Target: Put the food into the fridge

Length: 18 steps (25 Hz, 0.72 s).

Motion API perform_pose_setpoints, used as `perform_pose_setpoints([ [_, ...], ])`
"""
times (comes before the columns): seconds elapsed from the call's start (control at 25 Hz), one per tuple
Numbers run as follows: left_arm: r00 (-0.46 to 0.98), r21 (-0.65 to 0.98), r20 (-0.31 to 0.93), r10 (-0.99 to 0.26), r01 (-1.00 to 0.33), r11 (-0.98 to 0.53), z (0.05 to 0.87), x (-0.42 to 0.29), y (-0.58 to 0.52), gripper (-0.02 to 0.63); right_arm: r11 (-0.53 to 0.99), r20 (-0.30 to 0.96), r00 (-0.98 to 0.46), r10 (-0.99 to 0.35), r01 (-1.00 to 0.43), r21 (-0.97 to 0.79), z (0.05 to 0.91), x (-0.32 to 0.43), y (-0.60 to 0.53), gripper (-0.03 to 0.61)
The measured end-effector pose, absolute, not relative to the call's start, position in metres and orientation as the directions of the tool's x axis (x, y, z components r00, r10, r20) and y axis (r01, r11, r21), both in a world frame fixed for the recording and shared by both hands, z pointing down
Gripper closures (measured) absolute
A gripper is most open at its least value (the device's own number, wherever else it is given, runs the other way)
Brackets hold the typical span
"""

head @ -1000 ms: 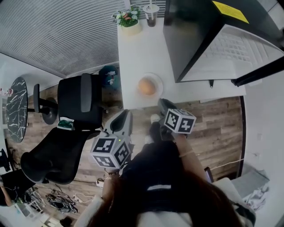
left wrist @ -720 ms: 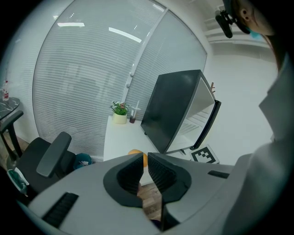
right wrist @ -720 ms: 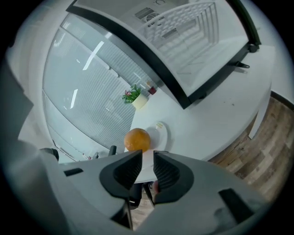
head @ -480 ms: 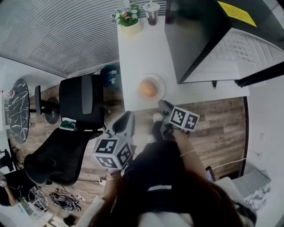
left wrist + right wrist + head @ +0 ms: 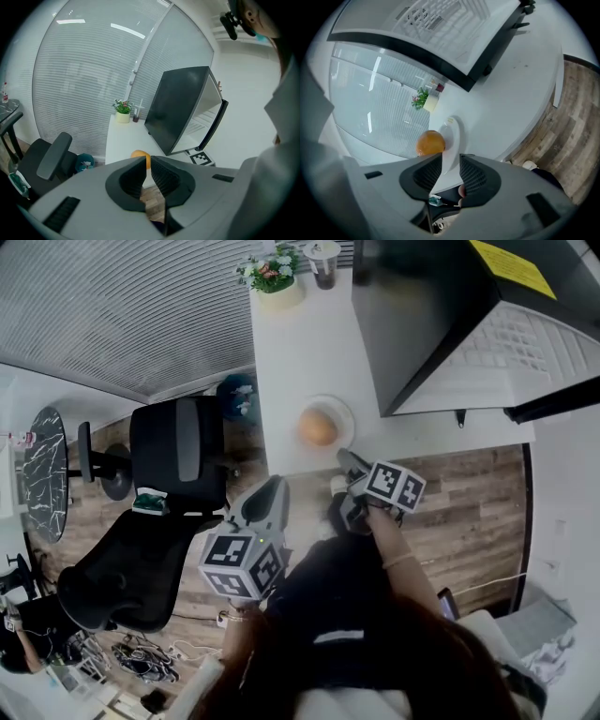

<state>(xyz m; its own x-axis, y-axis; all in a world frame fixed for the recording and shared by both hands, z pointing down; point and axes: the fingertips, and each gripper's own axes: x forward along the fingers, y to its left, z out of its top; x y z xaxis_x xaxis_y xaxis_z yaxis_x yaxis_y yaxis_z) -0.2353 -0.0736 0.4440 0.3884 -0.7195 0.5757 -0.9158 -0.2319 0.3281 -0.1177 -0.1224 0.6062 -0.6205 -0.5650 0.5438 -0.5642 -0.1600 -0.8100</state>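
Head view: the orange [image 5: 318, 427] sits on a white plate [image 5: 344, 411] at the near edge of the tabletop [image 5: 300, 343], just ahead of my right tongs [image 5: 349, 463]. These have just been opening and stand apart with nothing between them. My left tongs [image 5: 270, 495] are farther off, all but closed and empty. The orange is round and smooth, with no long axis.

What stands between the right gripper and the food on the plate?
Nothing visible. The right gripper, whose jaws have just been opening and hold nothing, sits at the table edge beside the plate; only bare plate rim lies before the food.
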Motion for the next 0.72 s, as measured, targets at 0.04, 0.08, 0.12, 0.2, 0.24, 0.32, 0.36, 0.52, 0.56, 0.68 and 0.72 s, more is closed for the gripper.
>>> perform_pose_setpoints([
  [0.04,0.389,0.329,0.576,-0.719,-0.916,-0.231,0.444,-0.235,-0.074,0.581,-0.164,0.543,-0.619,-0.567,-0.562,-0.811,0.607,-0.118,-0.123,0.459],
  [0.08,0.388,0.330,0.578,-0.718,-0.916,-0.230,0.444,-0.236,-0.074,0.581,-0.167,0.542,-0.619,-0.568,-0.558,-0.813,0.607,-0.118,-0.124,0.460],
  [0.12,0.388,0.329,0.579,-0.718,-0.916,-0.229,0.444,-0.237,-0.075,0.581,-0.169,0.540,-0.620,-0.569,-0.554,-0.815,0.607,-0.119,-0.125,0.460],
  [0.2,0.385,0.328,0.582,-0.716,-0.917,-0.227,0.444,-0.238,-0.075,0.581,-0.173,0.536,-0.622,-0.570,-0.547,-0.819,0.607,-0.121,-0.127,0.460],
  [0.24,0.384,0.326,0.583,-0.716,-0.918,-0.226,0.445,-0.239,-0.075,0.581,-0.174,0.535,-0.623,-0.570,-0.545,-0.820,0.607,-0.122,-0.128,0.460],
  [0.32,0.380,0.323,0.586,-0.715,-0.920,-0.224,0.445,-0.240,-0.075,0.581,-0.178,0.536,-0.624,-0.569,-0.542,-0.821,0.607,-0.122,-0.129,0.460],
  [0.36,0.379,0.322,0.588,-0.715,-0.920,-0.223,0.446,-0.240,-0.075,0.581,-0.182,0.536,-0.624,-0.568,-0.540,-0.822,0.607,-0.123,-0.129,0.462],
  [0.52,0.376,0.323,0.591,-0.714,-0.921,-0.218,0.446,-0.241,-0.077,0.581,-0.212,0.564,-0.605,-0.561,-0.554,-0.805,0.611,-0.121,-0.131,0.491],
  [0.56,0.376,0.323,0.591,-0.714,-0.921,-0.217,0.446,-0.241,-0.078,0.581,-0.225,0.579,-0.595,-0.558,-0.563,-0.795,0.613,-0.119,-0.130,0.516],
  [0.68,0.375,0.326,0.594,-0.712,-0.921,-0.213,0.448,-0.242,-0.078,0.581,-0.264,0.613,-0.570,-0.548,-0.577,-0.773,0.617,-0.117,-0.130,0.541],
  [0.72,0.374,0.327,0.594,-0.712,-0.921,-0.212,0.448,-0.242,-0.078,0.581,-0.271,0.622,-0.565,-0.543,-0.583,-0.766,0.618,-0.117,-0.130,0.538],
])
